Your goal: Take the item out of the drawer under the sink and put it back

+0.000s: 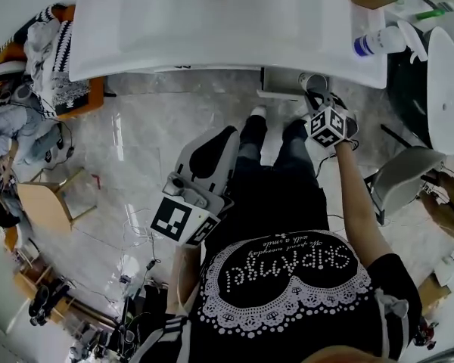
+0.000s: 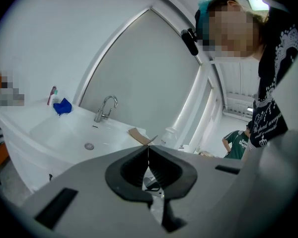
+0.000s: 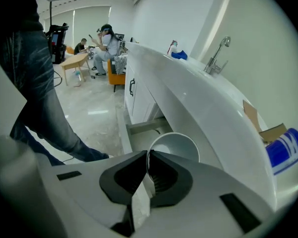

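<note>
Now we hold the cup [image 3: 175,147] by its rim in our right gripper [image 3: 147,155], whose jaws are pinched narrow on the thin white wall. The cup hangs just over the open drawer [image 3: 141,128] under the sink [image 1: 174,44], its mouth turned toward the gripper's camera. We cannot tell whether its base touches anything. Our left gripper [image 2: 148,155] is closed on nothing and sits well apart from the drawer. We judge the task to be about midway: the drawer is open and the cup is in our grip, out of its resting place or nearly so. What is left, as we read it, is to set the cup down inside the drawer, let go, draw the gripper clear and perhaps push the drawer in.
</note>
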Tool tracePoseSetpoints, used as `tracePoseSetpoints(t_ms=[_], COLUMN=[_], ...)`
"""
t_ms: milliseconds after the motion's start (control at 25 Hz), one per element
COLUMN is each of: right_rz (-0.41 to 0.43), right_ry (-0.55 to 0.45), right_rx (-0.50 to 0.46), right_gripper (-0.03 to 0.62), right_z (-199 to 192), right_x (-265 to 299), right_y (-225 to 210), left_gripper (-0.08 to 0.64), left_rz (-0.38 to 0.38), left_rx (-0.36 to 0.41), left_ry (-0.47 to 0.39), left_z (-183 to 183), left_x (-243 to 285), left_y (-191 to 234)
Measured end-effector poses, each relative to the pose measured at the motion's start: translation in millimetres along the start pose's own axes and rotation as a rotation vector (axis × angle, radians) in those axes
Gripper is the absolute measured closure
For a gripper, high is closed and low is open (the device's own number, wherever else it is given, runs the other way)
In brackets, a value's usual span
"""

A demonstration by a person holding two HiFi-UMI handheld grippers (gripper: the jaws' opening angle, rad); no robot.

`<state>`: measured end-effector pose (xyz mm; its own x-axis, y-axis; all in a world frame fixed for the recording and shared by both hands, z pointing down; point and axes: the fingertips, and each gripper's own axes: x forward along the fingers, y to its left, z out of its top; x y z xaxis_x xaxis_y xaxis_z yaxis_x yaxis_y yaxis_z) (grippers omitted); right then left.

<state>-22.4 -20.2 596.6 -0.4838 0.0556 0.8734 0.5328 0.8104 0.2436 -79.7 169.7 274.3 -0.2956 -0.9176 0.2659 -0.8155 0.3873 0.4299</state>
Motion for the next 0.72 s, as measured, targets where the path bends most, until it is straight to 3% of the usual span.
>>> tracePoseSetpoints(t_ms=[480, 720], right_rz=[0.067, 0.103], right_ry=[0.019, 0.051], right_rx=[-0.031, 0.005], right_gripper=[0.566, 0.566], right_z=[5, -4], right_x=[37, 57], right_y=[1, 1], left_gripper=[0.555, 0.555], left_rz=[0.038, 0.054], left_rx=[-0.054, -0.062], left_ry=[0.011, 0.034], left_z=[-9, -14], left_x=[-3, -2], left_y=[0, 5])
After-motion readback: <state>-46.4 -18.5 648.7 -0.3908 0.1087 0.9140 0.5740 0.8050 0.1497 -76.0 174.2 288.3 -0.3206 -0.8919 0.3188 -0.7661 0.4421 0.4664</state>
